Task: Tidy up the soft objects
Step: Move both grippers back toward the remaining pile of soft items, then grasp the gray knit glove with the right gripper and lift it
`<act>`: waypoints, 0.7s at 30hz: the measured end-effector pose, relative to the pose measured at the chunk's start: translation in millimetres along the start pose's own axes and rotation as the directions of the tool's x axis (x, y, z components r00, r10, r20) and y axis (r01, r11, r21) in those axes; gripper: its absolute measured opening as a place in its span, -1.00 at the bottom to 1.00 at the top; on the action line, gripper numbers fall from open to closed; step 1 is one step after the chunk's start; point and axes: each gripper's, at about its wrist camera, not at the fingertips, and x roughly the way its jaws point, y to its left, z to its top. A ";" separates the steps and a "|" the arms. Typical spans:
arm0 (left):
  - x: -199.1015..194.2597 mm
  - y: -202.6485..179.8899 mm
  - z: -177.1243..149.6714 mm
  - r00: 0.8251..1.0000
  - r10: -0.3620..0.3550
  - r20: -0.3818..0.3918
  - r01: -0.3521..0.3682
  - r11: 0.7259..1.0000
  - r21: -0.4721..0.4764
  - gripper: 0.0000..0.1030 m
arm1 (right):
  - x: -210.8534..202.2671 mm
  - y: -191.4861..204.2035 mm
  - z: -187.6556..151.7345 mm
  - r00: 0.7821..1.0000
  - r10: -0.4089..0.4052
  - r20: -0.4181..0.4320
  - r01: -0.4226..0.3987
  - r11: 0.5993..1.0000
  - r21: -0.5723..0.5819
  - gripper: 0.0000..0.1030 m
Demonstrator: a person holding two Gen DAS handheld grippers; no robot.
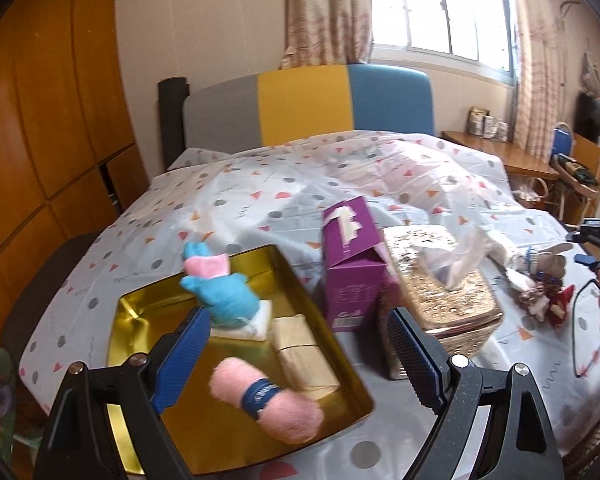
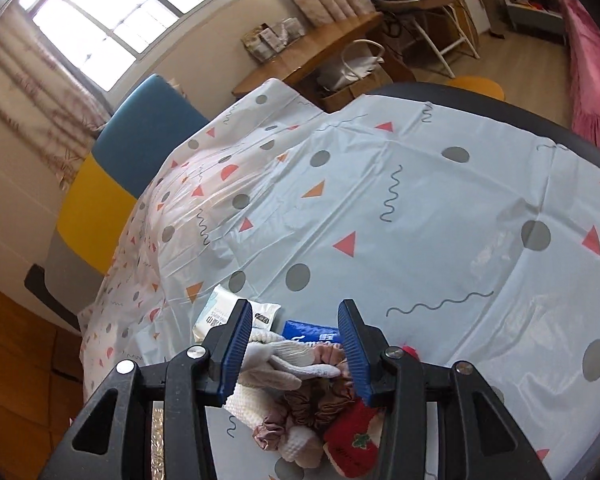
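Note:
In the left wrist view a gold tray (image 1: pixel 140 304) on the bed holds a blue and pink plush toy (image 1: pixel 224 296), a pink fluffy roll (image 1: pixel 264 400) with a blue band, gold packets (image 1: pixel 304 356) and a white pack (image 1: pixel 248 330). My left gripper (image 1: pixel 300 356) hangs wide open over the tray's near side, with nothing between its fingers. In the right wrist view my right gripper (image 2: pixel 294 344) stands partly open over a pile: a white knitted glove (image 2: pixel 292 354), a pink scrunchie (image 2: pixel 300 404), a red knitted piece (image 2: pixel 352 436). The glove lies under the gap; no pad visibly presses on it.
A purple box (image 1: pixel 352 264) and a gold tissue box (image 1: pixel 440 288) stand right of the tray, with a plush doll (image 1: pixel 540 276) beyond. A wipes pack (image 2: pixel 216 312) and a blue tissue pack (image 2: pixel 308 330) lie behind the pile. The patterned bed sheet (image 2: pixel 420 220) stretches beyond.

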 end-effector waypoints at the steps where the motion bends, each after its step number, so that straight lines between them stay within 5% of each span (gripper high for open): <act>1: -0.7 -3.2 1.3 1.000 -0.011 0.005 0.011 1.000 0.006 0.76 | -0.2 -3.1 0.2 1.000 -0.002 0.000 0.002 1.000 0.016 -0.13; 12: -1.7 -30.8 22.5 0.992 -0.124 0.032 0.123 0.992 0.025 0.76 | 8.4 -7.9 2.9 1.000 -0.025 -0.019 0.026 0.999 0.037 -0.13; 17: 4.3 -45.2 24.4 0.988 -0.154 0.011 0.154 0.987 0.038 0.76 | 20.2 7.5 -1.6 0.996 0.034 -0.080 -0.036 0.999 -0.028 -0.09; 19: 5.6 -48.9 23.4 0.986 -0.166 0.005 0.165 0.985 0.040 0.76 | 27.3 21.8 -8.0 0.966 0.189 -0.179 -0.201 0.979 -0.047 -0.05; 21: 7.7 -53.1 23.5 0.983 -0.182 -0.008 0.182 0.982 0.042 0.76 | 31.6 43.4 -18.3 0.891 0.347 -0.293 -0.380 0.923 -0.060 -0.05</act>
